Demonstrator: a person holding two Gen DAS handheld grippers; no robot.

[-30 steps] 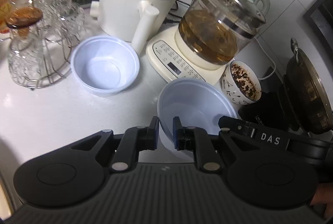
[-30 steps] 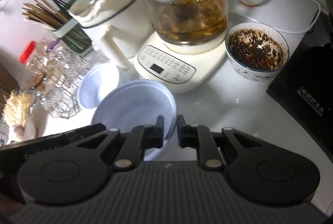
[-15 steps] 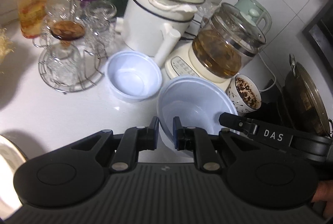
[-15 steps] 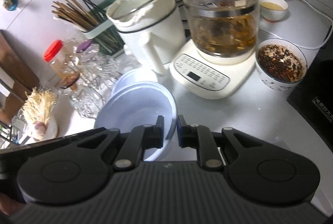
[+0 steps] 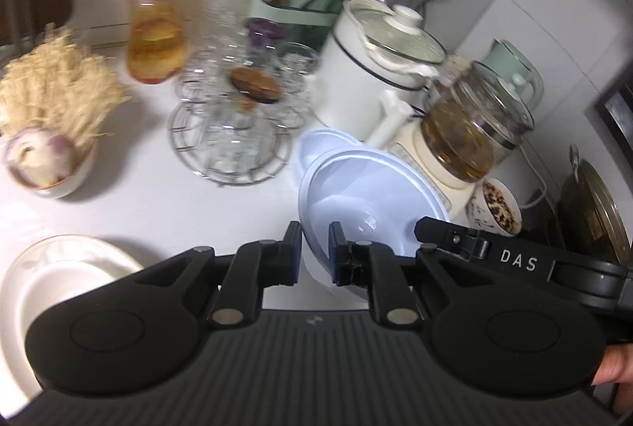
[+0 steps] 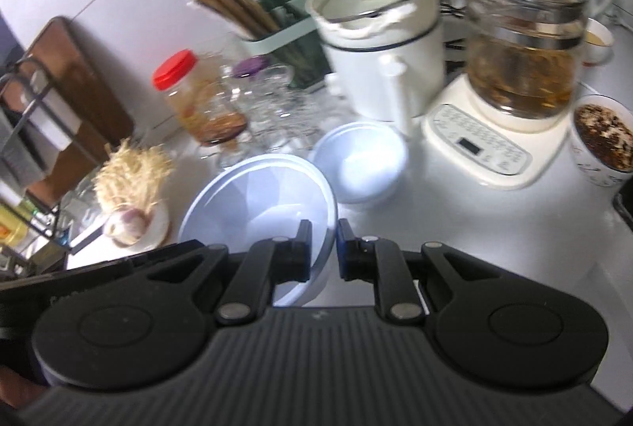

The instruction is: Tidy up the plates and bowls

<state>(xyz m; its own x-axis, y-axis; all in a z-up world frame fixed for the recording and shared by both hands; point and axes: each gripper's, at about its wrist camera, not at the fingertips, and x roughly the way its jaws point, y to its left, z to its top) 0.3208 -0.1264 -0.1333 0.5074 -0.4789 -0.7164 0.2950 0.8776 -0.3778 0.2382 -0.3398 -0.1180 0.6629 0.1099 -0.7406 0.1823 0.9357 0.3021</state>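
Gripping opposite sides of one rim, the left tongs (image 5: 315, 250) and right tongs (image 6: 323, 250) are each closed narrow on the large pale-blue plastic bowl (image 5: 368, 188), held tilted above the white counter (image 5: 166, 204) with nothing inside it. Just beyond it a smaller pale-blue plastic bowl (image 6: 362, 162) sits on the counter, also bare inside. A patterned ceramic cup (image 6: 603, 139) holds a dark speckled mix, the glass kettle (image 6: 522, 30) on its cream base holds amber liquid, and a red-capped clear jar (image 5: 158, 26) holds yellowish contents. Only the left wrist view shows a white glossy plate (image 5: 47, 283) at the near counter edge; only the right wrist view shows a brown wooden cutting board (image 6: 75, 85) leaning by the wall.
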